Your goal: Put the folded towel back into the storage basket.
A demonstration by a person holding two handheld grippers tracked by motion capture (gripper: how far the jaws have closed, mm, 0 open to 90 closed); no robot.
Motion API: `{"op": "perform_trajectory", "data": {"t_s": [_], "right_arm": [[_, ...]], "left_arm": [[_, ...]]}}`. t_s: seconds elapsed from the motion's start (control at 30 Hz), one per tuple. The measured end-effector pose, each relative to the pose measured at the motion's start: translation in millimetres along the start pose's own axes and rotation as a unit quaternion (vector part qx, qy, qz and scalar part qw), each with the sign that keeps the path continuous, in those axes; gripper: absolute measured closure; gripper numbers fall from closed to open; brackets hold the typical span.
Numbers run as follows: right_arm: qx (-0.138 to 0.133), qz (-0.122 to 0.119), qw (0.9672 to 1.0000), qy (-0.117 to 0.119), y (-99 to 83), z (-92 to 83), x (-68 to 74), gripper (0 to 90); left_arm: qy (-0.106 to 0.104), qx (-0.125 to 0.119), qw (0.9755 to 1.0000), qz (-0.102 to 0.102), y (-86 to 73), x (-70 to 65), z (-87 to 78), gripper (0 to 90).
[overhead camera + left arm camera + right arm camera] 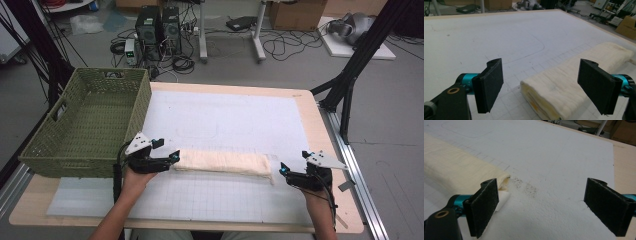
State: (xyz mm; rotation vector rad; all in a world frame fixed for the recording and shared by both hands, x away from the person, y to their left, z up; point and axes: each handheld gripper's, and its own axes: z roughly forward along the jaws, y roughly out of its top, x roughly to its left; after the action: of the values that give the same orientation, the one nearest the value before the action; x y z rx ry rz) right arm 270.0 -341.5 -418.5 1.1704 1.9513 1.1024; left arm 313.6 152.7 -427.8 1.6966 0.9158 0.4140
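Observation:
A cream towel (222,162), folded into a long flat roll, lies across the white gridded mat (225,120) near the front. My left gripper (176,156) lies at its left end; in the left gripper view the towel's folded end (554,87) sits between the open jaws (540,75), touching neither pad. My right gripper (283,169) rests just off the towel's right end. In the right gripper view its jaws (544,197) stand wide open over bare mat, and the towel's corner (456,172) lies beside the left pad (485,205).
A green woven basket (90,120) stands at the table's left, close behind my left hand. The wooden table edge (330,150) runs along the right, with black frame posts (350,85) beyond it. Bare mat stretches behind the towel.

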Motion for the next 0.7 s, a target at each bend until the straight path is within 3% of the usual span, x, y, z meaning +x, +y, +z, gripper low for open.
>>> {"op": "perform_trajectory", "data": {"t_s": [0.17,0.4,0.7], "right_arm": [[0.004,-0.002,1.0,0.0,-1.4,-0.8,-0.9,11.8],[0.006,0.002,1.0,-0.001,-4.7,-4.8,-2.4,11.8],[0.009,-0.002,1.0,0.002,-4.3,-1.4,-0.9,11.8]], "left_arm": [[0.021,0.032,0.9992,-0.007,-2.8,0.1,5.5,21.8],[0.012,0.076,0.9969,-0.013,-6.2,-4.0,14.7,25.2],[0.003,0.11,0.9937,-0.021,-12.2,-2.8,19.4,30.7]]}}
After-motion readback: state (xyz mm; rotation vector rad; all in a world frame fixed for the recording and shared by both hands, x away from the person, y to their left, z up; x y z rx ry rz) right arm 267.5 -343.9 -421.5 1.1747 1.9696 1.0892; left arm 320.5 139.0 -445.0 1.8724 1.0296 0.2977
